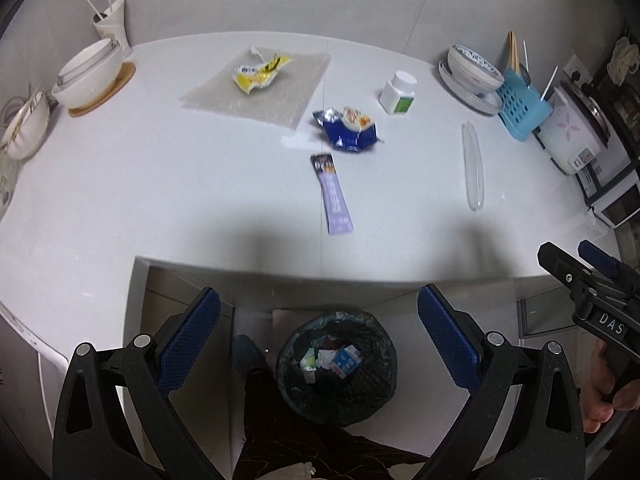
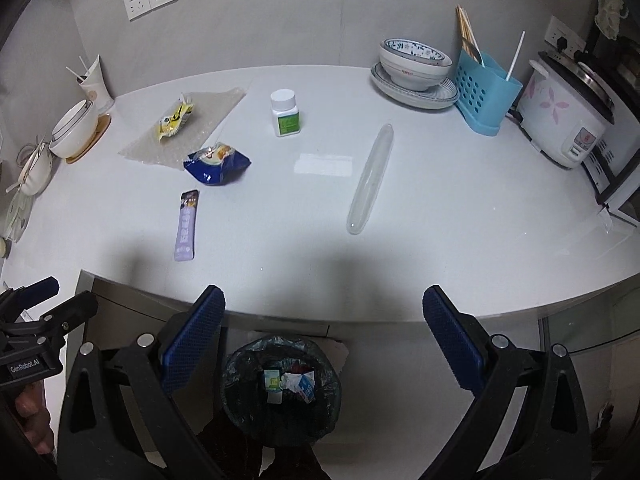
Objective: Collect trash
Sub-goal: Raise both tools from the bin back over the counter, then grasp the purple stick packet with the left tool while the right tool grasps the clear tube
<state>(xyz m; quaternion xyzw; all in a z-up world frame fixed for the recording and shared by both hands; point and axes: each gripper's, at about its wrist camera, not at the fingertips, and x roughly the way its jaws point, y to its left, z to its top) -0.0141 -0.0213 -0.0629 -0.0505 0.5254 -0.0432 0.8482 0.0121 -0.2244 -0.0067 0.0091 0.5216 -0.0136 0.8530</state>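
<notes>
1. The left gripper [image 1: 318, 336] hangs over the front edge of the tabletop [image 1: 160, 184] with its blue pads spread wide and nothing between them; below it on the floor stands the trash bin [image 1: 338, 364], lined with a dark bag and already holding a few scraps
2. Farthest left of the litter, the yellow wrapper [image 1: 260, 70] lies crumpled on a sheet of bubble wrap [image 1: 224, 92] towards the back of the tabletop, well apart from both grippers
3. Next comes the purple sachet [image 1: 332, 194], flat on the tabletop, the piece nearest the front edge. Its long axis runs almost straight away from the left gripper, dark torn end pointing to the back wall, lilac end towards the person. In the left wrist view it sits nearly dead ahead between the pads; in the right wrist view it lies off to the left [image 2: 186, 226]. I judge the left gripper the nearer one, and it would need to close across the sachet's narrow width
4. Just behind the sachet is the blue snack bag [image 1: 348, 128], puffed and crumpled, with no clear long axis
5. Right of these lies a clear plastic tube [image 2: 370, 180], its length running front to back, tilted slightly right at the far end, nearer the right gripper
6. The right gripper [image 2: 324, 334] is likewise spread and empty above the bin
</notes>
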